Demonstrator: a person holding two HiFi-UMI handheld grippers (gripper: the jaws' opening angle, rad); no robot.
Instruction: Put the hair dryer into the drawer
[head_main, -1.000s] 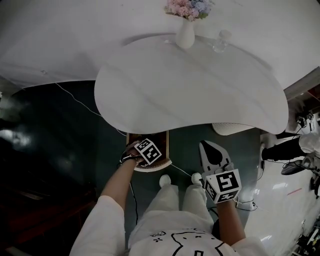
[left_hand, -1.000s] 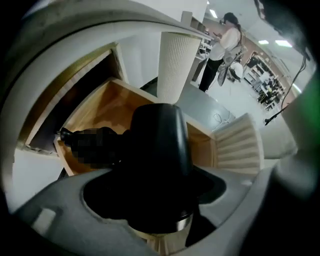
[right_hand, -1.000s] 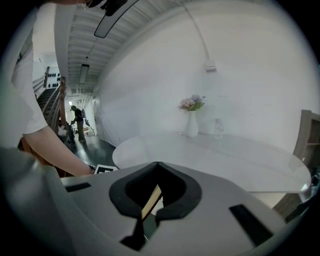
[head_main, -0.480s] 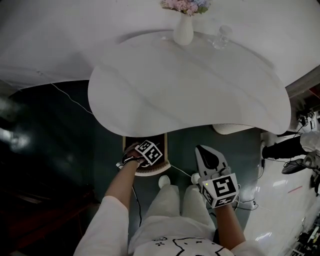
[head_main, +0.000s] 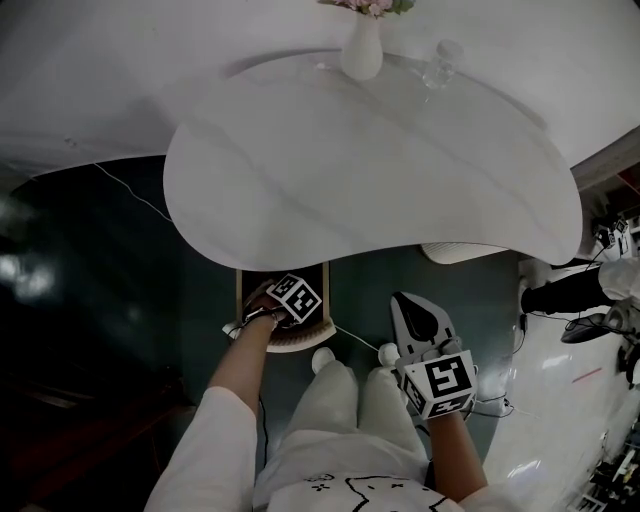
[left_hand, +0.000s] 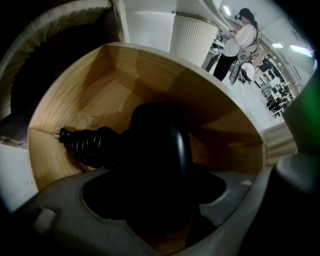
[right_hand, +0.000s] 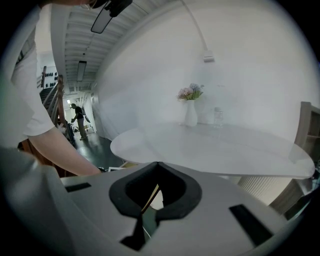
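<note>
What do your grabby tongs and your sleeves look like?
The left gripper and the right gripper are pale grey plastic. The right one's tongs are flat and pointed, with black pads inside. Each gripper carries a white cube with black square markers: the left cube and the right cube. The person wears a white short sleeve.

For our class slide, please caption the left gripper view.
Left gripper holds the black hair dryer inside the open wooden drawer.
</note>
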